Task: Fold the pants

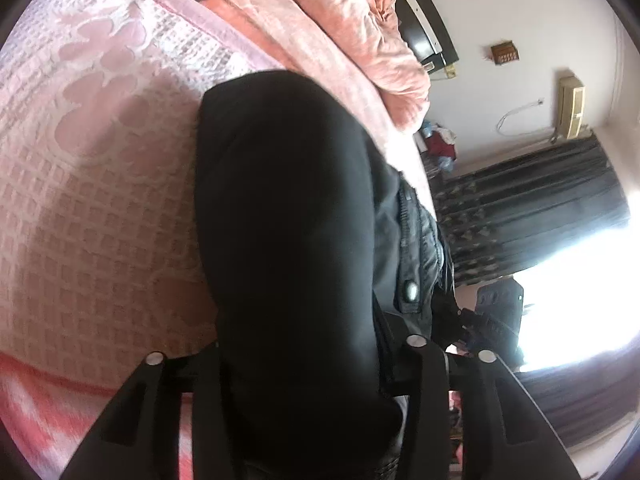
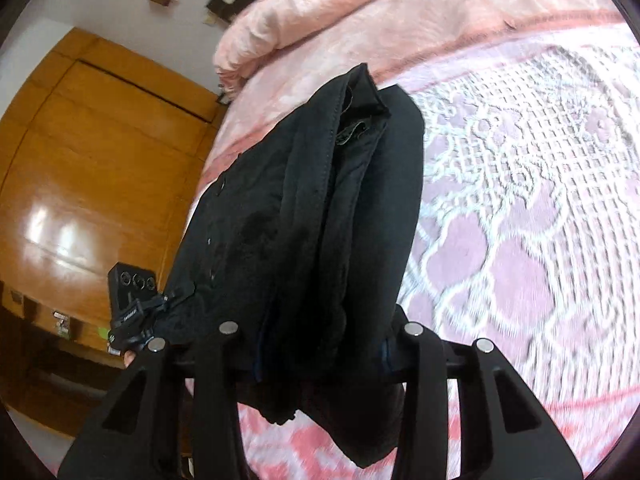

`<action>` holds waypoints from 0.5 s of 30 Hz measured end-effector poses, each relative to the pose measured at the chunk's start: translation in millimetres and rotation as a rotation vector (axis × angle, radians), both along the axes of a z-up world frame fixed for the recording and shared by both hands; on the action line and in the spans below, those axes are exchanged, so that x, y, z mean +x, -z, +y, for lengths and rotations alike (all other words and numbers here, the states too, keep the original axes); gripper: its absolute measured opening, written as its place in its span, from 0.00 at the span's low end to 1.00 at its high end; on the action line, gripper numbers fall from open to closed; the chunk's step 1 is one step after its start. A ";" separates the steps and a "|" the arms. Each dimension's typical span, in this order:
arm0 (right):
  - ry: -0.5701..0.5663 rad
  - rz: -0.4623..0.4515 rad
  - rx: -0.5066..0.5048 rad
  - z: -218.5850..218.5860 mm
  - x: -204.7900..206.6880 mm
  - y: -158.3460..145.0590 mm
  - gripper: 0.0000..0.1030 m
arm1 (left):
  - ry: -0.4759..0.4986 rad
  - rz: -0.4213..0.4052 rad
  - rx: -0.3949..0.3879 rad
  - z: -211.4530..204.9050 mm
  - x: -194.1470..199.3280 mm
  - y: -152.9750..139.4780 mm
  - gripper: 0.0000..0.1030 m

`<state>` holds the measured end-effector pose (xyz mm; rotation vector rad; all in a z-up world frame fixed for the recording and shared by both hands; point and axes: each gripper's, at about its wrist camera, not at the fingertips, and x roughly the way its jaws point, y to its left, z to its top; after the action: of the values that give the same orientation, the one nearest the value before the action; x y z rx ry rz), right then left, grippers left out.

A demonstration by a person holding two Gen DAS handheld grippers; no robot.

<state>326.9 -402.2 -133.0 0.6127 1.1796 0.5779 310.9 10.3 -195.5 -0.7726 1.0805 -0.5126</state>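
Pants (image 2: 304, 216) folded into a thick black bundle, gripped by both grippers above the pink bedspread (image 2: 520, 208).
Left gripper (image 1: 312, 360) and right gripper (image 2: 320, 336) each have fingers clamped on the bundle; waist button (image 1: 411, 291) visible in left view.

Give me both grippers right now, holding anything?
Left gripper: closed on the black pants, which bunch between its fingers.
Right gripper: closed on the same pants, lifted off the pink bedspread.
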 end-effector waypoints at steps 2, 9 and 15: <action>0.020 0.044 -0.015 -1.7 8.6 18.7 0.42 | 0.007 0.018 0.024 0.6 0.1 7.4 0.57; 0.061 0.098 0.013 -30.6 -9.2 44.4 0.74 | -0.020 0.040 0.194 18.6 -31.7 8.8 0.91; 0.136 0.090 0.028 -50.4 -47.2 39.9 0.76 | -0.067 -0.048 0.432 21.5 -72.6 -22.0 0.93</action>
<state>279.7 -452.6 -172.9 0.7434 1.2053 0.4558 238.3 31.9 -173.4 -0.4117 1.0685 -0.2258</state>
